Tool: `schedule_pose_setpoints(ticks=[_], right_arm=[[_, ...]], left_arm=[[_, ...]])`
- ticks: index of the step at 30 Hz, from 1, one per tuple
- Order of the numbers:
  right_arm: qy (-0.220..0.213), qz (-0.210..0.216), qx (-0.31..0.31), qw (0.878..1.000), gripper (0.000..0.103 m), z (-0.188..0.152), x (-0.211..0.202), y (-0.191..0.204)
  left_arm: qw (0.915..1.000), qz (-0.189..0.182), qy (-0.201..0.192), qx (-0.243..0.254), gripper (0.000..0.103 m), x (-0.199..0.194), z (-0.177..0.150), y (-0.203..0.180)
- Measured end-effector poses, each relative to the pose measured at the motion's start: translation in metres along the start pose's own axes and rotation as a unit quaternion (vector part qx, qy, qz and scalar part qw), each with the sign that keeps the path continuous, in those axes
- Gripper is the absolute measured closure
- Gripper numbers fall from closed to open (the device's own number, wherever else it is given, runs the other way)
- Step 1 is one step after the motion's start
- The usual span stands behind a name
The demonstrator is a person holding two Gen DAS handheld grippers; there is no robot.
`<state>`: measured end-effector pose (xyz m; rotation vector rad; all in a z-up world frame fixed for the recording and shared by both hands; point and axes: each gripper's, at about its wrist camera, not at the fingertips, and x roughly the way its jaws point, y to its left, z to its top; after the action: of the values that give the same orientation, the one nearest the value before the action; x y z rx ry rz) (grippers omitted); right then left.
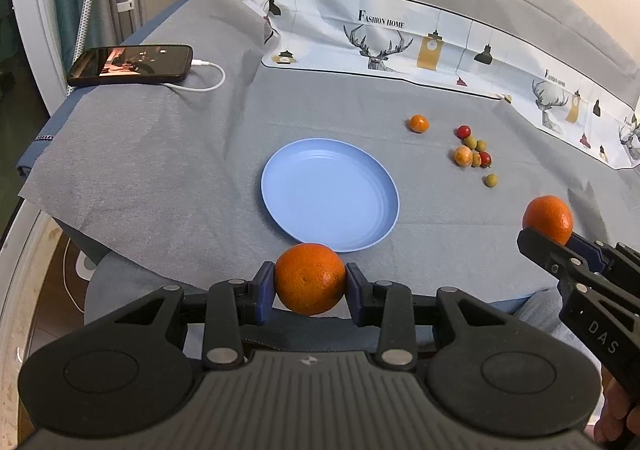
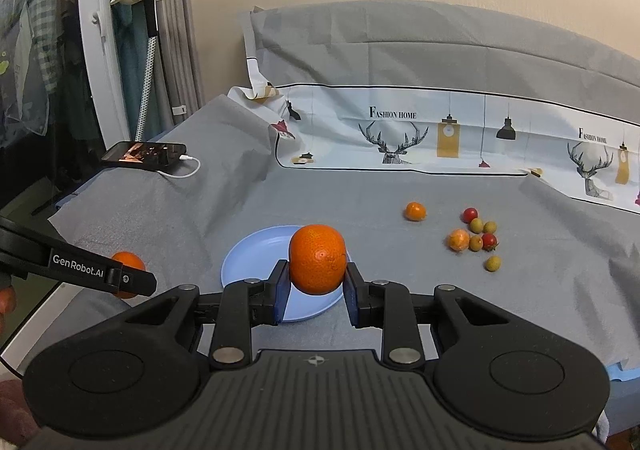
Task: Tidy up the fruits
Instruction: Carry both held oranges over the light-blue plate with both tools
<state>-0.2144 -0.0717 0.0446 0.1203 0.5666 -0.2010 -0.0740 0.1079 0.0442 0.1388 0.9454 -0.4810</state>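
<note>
Gripping one orange each, we hold both tongs above the near edge of the grey cloth. Our left tongs (image 1: 310, 282) are clamped on a large orange (image 1: 309, 278), blue pads pressed to its two sides, just in front of the blue plate's (image 1: 320, 177) near rim. Our right tongs (image 2: 316, 282) are clamped on a second orange (image 2: 317, 258); in the right wrist view it hangs over the near part of the plate, in the left wrist view it sits off to the right, clear of the plate.

Plate lies flat on the grey cloth (image 1: 160, 153), nothing on it. Beyond it to the right: a small orange fruit (image 1: 418, 123) alone, then a loose cluster, two red fruits (image 1: 464, 131), several green ones (image 1: 471, 141), one pale orange fruit (image 1: 463, 155), and a single green one (image 1: 491, 180) a bit nearer us.

Far left on the cloth, a phone (image 1: 132, 65) with lit screen and a white cable (image 1: 212, 77) plugged in. A printed cloth (image 1: 384, 37) with deer and lamps runs along the back.
</note>
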Motion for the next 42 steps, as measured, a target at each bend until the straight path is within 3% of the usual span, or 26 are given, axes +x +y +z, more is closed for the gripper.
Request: schedule_pose_setpoints(ticks=[23,42], right_arm=[[0.037,-0.002,0.0,0.999,0.073,0.0,0.027,-0.003],[0.073,0.005,-0.001,0.997,0.073,0.003,0.074,-0.003]], left_arm=[[0.9999,0.009,0.014,-0.001,0.063,0.024,0.012,0.001],[0.9993,0.017,0.033,0.005,0.063,0.067,0.047,-0.003]])
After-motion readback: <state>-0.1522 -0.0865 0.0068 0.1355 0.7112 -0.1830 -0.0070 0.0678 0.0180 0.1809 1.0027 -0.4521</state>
